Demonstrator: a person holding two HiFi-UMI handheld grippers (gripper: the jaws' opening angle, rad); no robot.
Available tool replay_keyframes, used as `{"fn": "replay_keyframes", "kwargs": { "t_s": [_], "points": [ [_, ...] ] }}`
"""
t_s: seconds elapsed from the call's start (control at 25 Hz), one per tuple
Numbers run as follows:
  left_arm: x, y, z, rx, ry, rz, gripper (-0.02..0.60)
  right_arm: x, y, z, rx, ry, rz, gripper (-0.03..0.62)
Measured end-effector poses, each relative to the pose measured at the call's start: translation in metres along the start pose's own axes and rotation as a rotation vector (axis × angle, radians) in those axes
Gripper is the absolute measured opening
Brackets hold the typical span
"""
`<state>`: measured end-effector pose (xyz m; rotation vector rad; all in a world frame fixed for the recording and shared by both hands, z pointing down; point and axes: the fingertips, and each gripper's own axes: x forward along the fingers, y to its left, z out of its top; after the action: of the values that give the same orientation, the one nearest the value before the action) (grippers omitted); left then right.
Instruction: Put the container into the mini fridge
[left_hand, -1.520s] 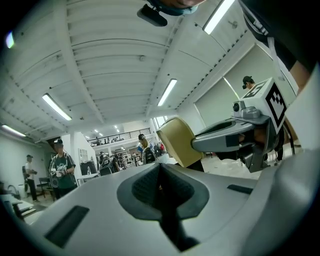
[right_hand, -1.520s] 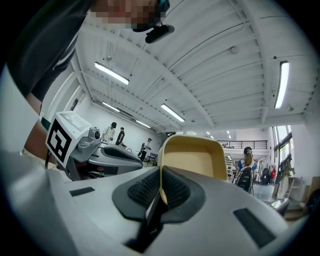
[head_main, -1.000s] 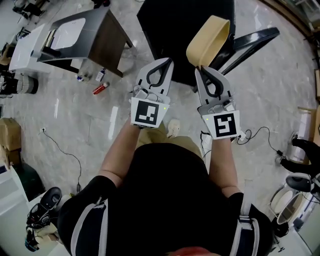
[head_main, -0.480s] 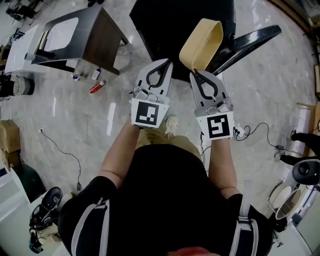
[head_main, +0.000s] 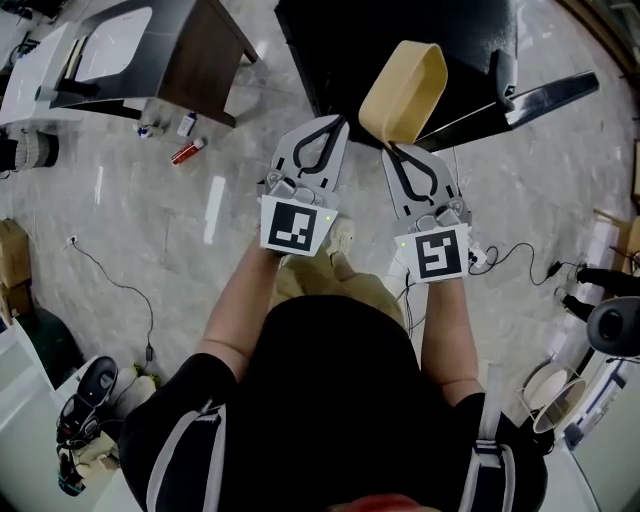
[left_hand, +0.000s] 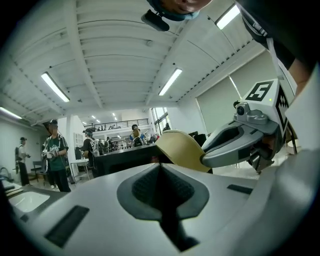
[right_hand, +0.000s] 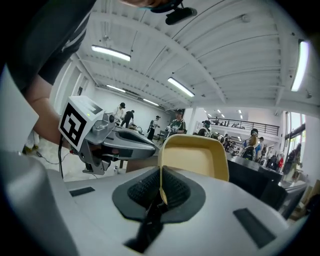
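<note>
A tan, open plastic container (head_main: 403, 91) hangs in the air in front of me, held by one wall. My right gripper (head_main: 393, 147) is shut on its rim, and in the right gripper view the container (right_hand: 195, 155) stands up from between the jaws. My left gripper (head_main: 326, 125) is shut with nothing in it, level with the right one and a little to its left. In the left gripper view the container (left_hand: 181, 149) shows to the right of the left jaws. A black mini fridge (head_main: 390, 40) stands just beyond the container, its door (head_main: 530, 92) swung out to the right.
A dark wooden table (head_main: 130, 55) stands at the upper left, with small bottles (head_main: 186, 151) on the marble floor beside it. Cables (head_main: 515, 262) and kettles (head_main: 555, 395) lie at the right. Several people stand in the hall in the gripper views.
Both grippers and the container have kept their place before me while the floor slid left and down, and the fridge with its door now shows more fully at the top right.
</note>
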<state>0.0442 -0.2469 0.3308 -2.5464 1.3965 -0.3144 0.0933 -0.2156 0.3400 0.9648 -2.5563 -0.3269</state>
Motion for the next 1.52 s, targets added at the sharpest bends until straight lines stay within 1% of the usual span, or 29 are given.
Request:
{"fn": "replay_keyframes", "kwargs": {
  "t_s": [0.28,0.44,0.56,0.68,0.8,1.04,1.2,1.36,1.52],
  "points": [
    [0.014,0.022,-0.061,-0.041,0.031,0.005,0.023,0.043,0.03,-0.048,-0.045,0.122,0.09,0.041],
    [0.024,0.024,-0.098,-0.054,0.058,0.004,0.023,0.061,0.04,-0.079,-0.018,0.157,0.11,0.041],
    [0.029,0.025,-0.119,-0.058,0.073,-0.003,0.023,0.077,0.045,-0.097,-0.059,0.203,0.145,0.041],
    [0.035,0.029,-0.132,-0.069,0.073,0.004,0.023,0.092,0.048,-0.112,-0.099,0.247,0.188,0.041],
    [0.042,0.033,-0.144,-0.076,0.075,0.006,0.023,0.107,0.05,-0.129,-0.114,0.293,0.234,0.041],
    [0.063,0.035,-0.17,-0.106,0.073,-0.003,0.023,0.131,0.043,-0.168,-0.152,0.387,0.278,0.041],
    [0.076,0.035,-0.188,-0.115,0.078,-0.021,0.023,0.152,0.032,-0.191,-0.213,0.447,0.283,0.041],
    [0.089,0.036,-0.206,-0.123,0.086,-0.038,0.023,0.174,0.019,-0.209,-0.242,0.497,0.28,0.041],
    [0.1,0.048,-0.215,-0.129,0.071,-0.021,0.023,0.195,0.012,-0.225,-0.292,0.534,0.277,0.041]
  ]
}}
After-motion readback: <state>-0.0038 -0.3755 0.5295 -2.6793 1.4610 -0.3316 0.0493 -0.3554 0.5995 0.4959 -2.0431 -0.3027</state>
